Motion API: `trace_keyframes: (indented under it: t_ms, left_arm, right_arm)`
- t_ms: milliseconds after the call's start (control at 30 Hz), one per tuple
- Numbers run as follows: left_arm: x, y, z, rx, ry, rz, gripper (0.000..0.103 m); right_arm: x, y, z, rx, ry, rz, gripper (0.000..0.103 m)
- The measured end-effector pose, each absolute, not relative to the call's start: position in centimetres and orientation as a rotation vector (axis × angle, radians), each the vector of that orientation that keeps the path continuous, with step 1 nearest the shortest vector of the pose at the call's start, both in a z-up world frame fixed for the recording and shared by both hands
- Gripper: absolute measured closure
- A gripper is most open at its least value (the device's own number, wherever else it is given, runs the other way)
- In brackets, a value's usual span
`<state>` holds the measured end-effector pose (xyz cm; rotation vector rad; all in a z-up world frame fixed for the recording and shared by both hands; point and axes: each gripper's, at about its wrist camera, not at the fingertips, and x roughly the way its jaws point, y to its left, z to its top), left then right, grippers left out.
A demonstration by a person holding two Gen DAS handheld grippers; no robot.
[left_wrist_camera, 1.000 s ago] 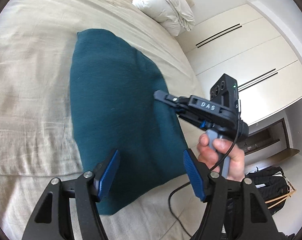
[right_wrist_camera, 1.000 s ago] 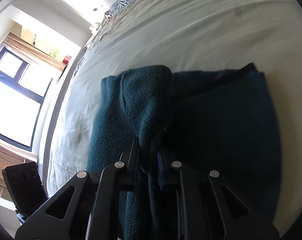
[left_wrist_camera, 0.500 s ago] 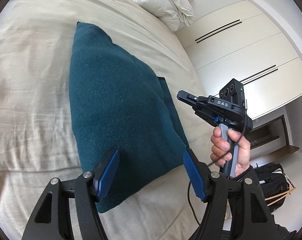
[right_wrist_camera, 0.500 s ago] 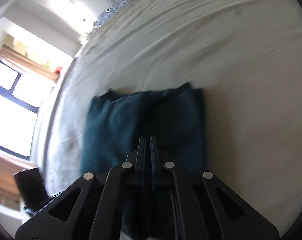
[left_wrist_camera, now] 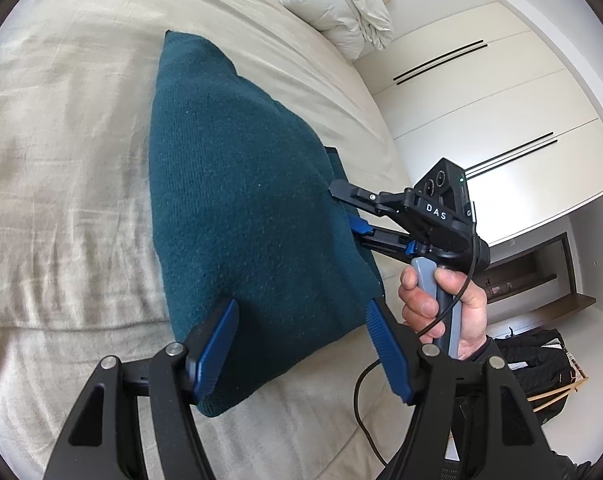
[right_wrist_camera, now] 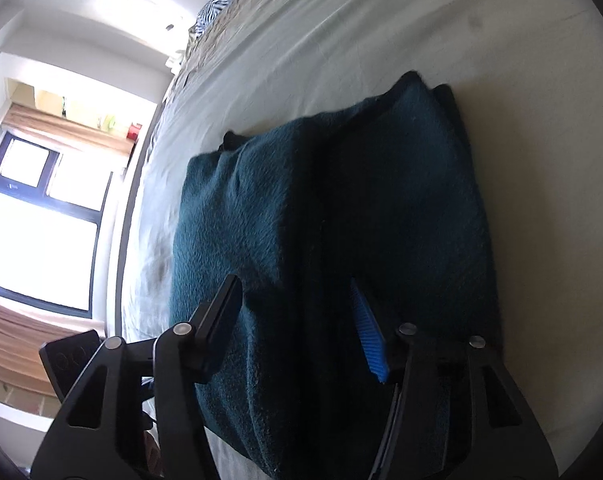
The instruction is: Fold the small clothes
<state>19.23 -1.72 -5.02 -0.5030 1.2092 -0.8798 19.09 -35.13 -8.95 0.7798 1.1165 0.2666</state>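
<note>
A dark teal knitted garment (left_wrist_camera: 237,208) lies folded on the beige bed sheet (left_wrist_camera: 61,128); it also shows in the right wrist view (right_wrist_camera: 341,220). My left gripper (left_wrist_camera: 301,340) is open and empty, just above the garment's near edge. My right gripper (right_wrist_camera: 297,320) is open and empty, its fingers spread over the garment's right side. In the left wrist view the right gripper (left_wrist_camera: 347,210) sits at the garment's right edge, held by a hand.
A white rolled duvet (left_wrist_camera: 333,4) lies at the far end of the bed. White wardrobe doors (left_wrist_camera: 481,112) stand to the right. A black bag (left_wrist_camera: 537,364) sits on the floor at the right. A window (right_wrist_camera: 41,220) is at the left of the right wrist view.
My right gripper let go of the teal fold and opened; it was shut on the cloth a second ago. The fold now lies flat. My left gripper stayed open and hardly moved.
</note>
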Motion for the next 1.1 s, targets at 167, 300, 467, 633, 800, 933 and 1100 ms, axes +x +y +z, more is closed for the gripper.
trace_keyframes:
  t_ms: [167,300,467,633,800,933,1100]
  left_arm:
    - [19.3,-1.4,-5.2,-0.513,1.212,-0.875,0.034]
    - [19.3,-1.6,-5.3,-0.507,1.213,-0.874,0.033]
    - [19.2,-1.8,-5.2,-0.504,1.22,-0.88,0.033]
    - [19.1,-2.2,-4.9,-0.502,1.213,-0.885,0.033]
    - [19.1,-2.6,-4.7,-0.495,1.208,-0.892,0.033]
    - [19.1,-2.8,-4.8,-0.49,1.211,-0.89,0.032]
    - [19.3,-3.3,-4.7,-0.482,1.216,-0.887,0.032]
  right_arm:
    - [19.5,-33.7,-8.5,0.758,1.111,0.296,0.068]
    - [19.8,-32.5,-9.4,0.691,1.167,0.261,0.077]
    - [20.3,-31.7,-8.6,0.619,1.145,0.217,0.088]
    - [20.2,-32.2,-6.4,0.576,1.103,0.203,0.089]
    - [19.2,-34.0,-5.0,0.567,1.084,0.174,0.089]
    - [18.1,-36.2,-4.9,0.58,1.085,0.142,0.089]
    - [17.2,-37.9,-6.0,0.595,1.094,0.103,0.089]
